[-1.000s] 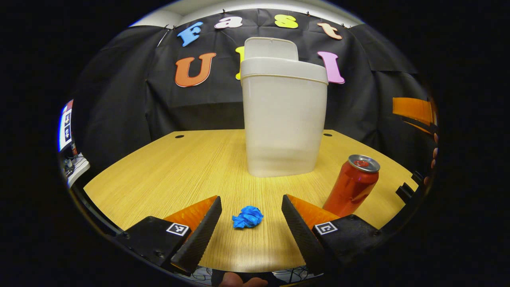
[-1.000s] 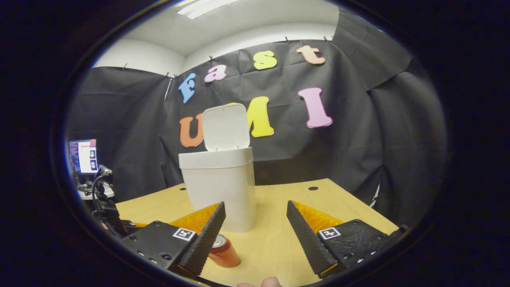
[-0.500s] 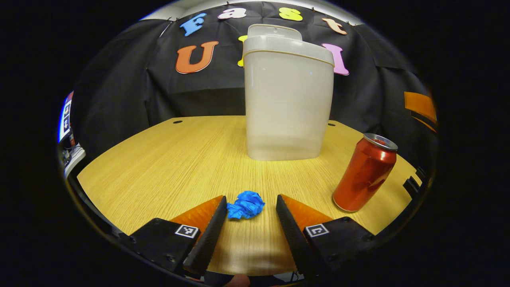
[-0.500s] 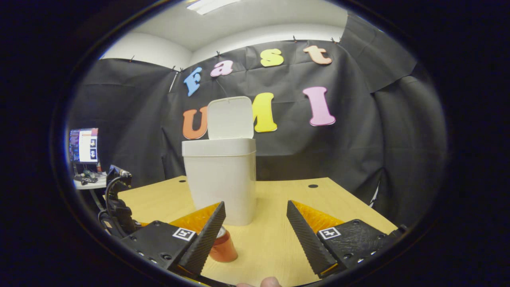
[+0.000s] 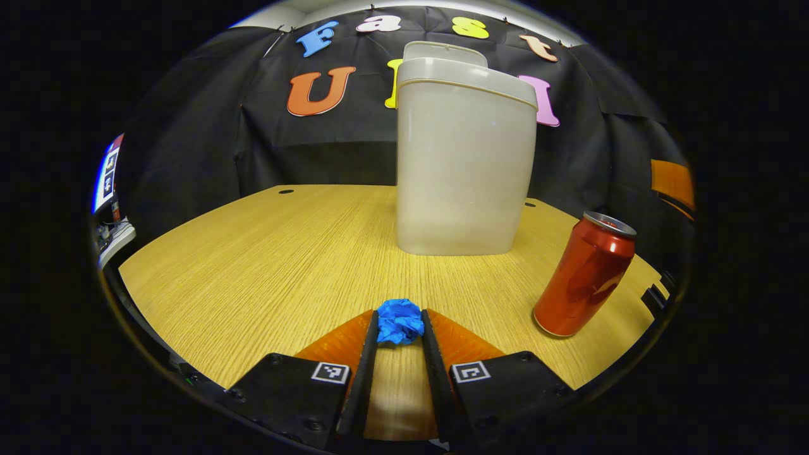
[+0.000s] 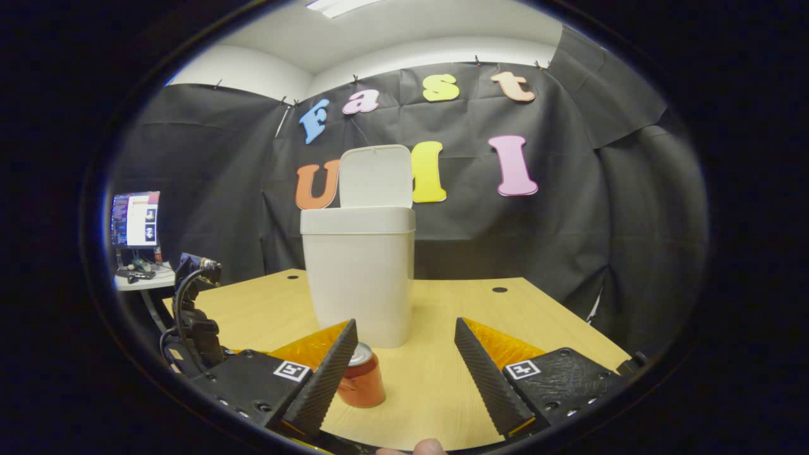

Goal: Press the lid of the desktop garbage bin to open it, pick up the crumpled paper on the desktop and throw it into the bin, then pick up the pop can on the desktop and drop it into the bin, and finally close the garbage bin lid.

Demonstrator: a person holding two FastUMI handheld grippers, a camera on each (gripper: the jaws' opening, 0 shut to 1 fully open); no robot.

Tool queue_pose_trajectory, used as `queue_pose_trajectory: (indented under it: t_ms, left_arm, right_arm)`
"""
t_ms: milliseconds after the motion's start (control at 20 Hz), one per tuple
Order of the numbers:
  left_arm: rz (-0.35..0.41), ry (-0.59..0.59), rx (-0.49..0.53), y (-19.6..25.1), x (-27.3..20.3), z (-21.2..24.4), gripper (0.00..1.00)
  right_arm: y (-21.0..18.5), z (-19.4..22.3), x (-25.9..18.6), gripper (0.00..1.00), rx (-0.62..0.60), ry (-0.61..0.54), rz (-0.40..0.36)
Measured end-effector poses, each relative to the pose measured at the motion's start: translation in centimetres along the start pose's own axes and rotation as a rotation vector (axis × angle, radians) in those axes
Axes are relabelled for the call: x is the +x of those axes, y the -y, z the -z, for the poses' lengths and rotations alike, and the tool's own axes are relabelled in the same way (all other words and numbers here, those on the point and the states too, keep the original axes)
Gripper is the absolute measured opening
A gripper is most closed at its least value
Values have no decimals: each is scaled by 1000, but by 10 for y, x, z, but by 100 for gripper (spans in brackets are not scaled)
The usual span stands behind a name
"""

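both left tongs (image 5: pixel 399 328) fingertips against crumpled paper (image 5: pixel 399 321)

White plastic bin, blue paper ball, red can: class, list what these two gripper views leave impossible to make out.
- Inside of the white plastic bin: left gripper view looks from below its rim; right gripper view is too low too.
- Underside of the blue crumpled paper ball: left gripper fingers flank it; whether it has left the wooden table is unclear.
- Red pop can: right gripper view, partly behind a finger of the open right gripper.
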State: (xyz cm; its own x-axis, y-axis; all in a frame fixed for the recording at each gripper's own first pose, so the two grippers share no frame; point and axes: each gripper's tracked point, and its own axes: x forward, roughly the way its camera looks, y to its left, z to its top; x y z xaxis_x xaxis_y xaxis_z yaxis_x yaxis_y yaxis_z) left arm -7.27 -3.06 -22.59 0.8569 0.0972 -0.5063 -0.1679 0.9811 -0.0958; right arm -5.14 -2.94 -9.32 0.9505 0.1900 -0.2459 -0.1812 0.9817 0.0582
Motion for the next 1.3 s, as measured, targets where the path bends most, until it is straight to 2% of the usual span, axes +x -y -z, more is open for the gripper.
queue_pose_trajectory:
  t_ms: [200, 400, 450, 500, 700, 850, 1300]
  left_arm:
    - [26, 11, -16, 2, -3, -3, 39]
    - [26, 35, -24, -5, -8, -17, 39]
    - [26, 51, -22, -8, -10, -26, 39]
    - [26, 75, -20, -8, -13, -37, 38]
    - [33, 156, 1, -13, -20, -75, 38]
    - [41, 198, 11, -14, -25, -94, 38]
    - [36, 214, 10, -23, -37, -100, 38]
  right_arm:
    - [-9, -2, -6, 96, 8, 7, -1]
    - [-14, -1, -10, 96, 26, 18, 25]
    - [-17, 1, -9, 93, 31, 15, 36]
    - [-20, 6, -10, 96, 30, 10, 42]
    - [-38, 30, -7, 96, 3, -27, 36]
    - [-41, 42, 1, 94, -2, -38, 60]
    - [-47, 89, 21, 96, 1, -137, 84]
